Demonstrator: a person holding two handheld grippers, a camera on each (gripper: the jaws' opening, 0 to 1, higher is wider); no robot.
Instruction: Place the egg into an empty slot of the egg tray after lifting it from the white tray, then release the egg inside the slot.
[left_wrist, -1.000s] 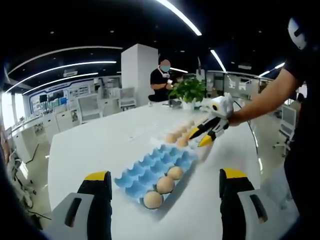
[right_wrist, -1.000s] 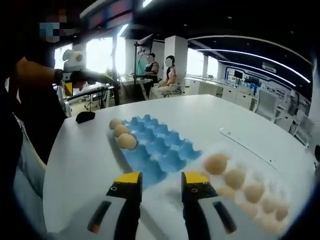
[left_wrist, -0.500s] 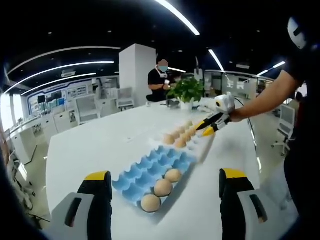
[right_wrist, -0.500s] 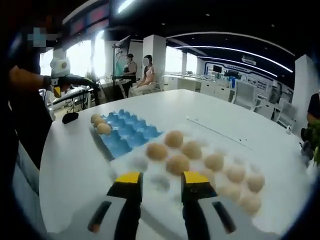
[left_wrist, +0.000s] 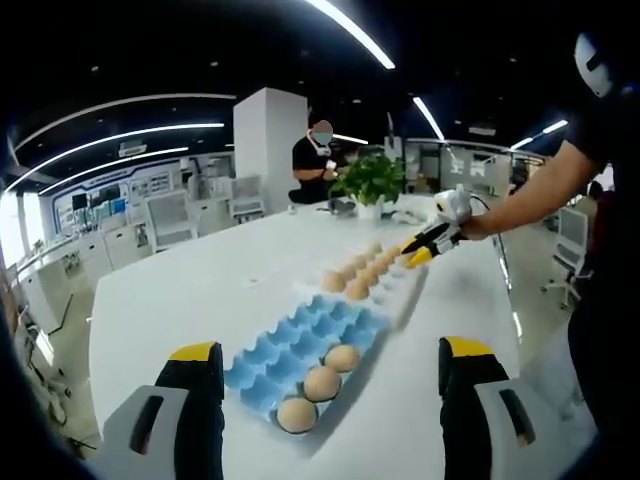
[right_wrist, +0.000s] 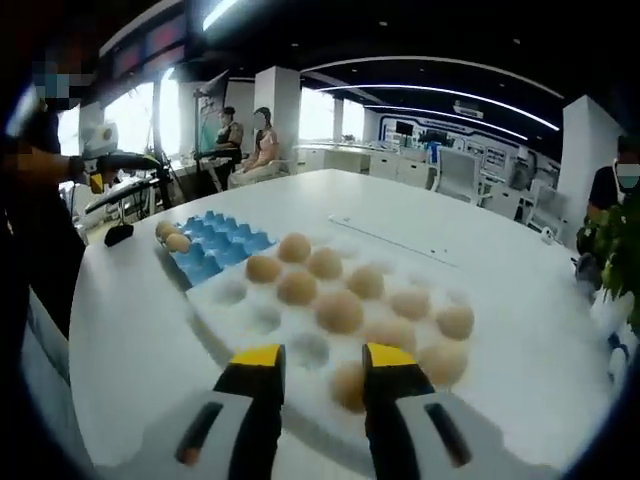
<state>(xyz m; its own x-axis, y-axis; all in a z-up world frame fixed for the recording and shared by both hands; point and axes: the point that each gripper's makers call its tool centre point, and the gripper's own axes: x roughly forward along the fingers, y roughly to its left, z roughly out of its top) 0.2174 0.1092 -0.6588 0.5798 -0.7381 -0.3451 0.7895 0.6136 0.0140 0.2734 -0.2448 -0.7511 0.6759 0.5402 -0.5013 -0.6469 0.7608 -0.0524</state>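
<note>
The white tray (right_wrist: 228, 298) holds several tan eggs (right_wrist: 340, 311), and my right gripper (right_wrist: 323, 358) hovers open over its near edge. One egg (right_wrist: 347, 388) lies just beyond the jaws, partly hidden by the right-hand fingertip. The blue egg tray (right_wrist: 212, 243) sits past the white tray to the left, with eggs at its far end. In the left gripper view the blue egg tray (left_wrist: 298, 340) has three eggs (left_wrist: 321, 382) in its near row. My left gripper (left_wrist: 330, 352) is wide open above the table, holding nothing. The right gripper (left_wrist: 424, 243) reaches over the white tray (left_wrist: 404, 297).
A potted plant (left_wrist: 372, 183) stands at the table's far end. People are beyond the table (left_wrist: 180, 290). A person's arm (left_wrist: 530, 195) comes in from the right. The other gripper (right_wrist: 105, 160) and a small dark object (right_wrist: 118, 234) are at the left.
My right gripper has travelled from beside the blue egg tray to over the white tray's eggs, jaws staying open. The left gripper has barely moved.
</note>
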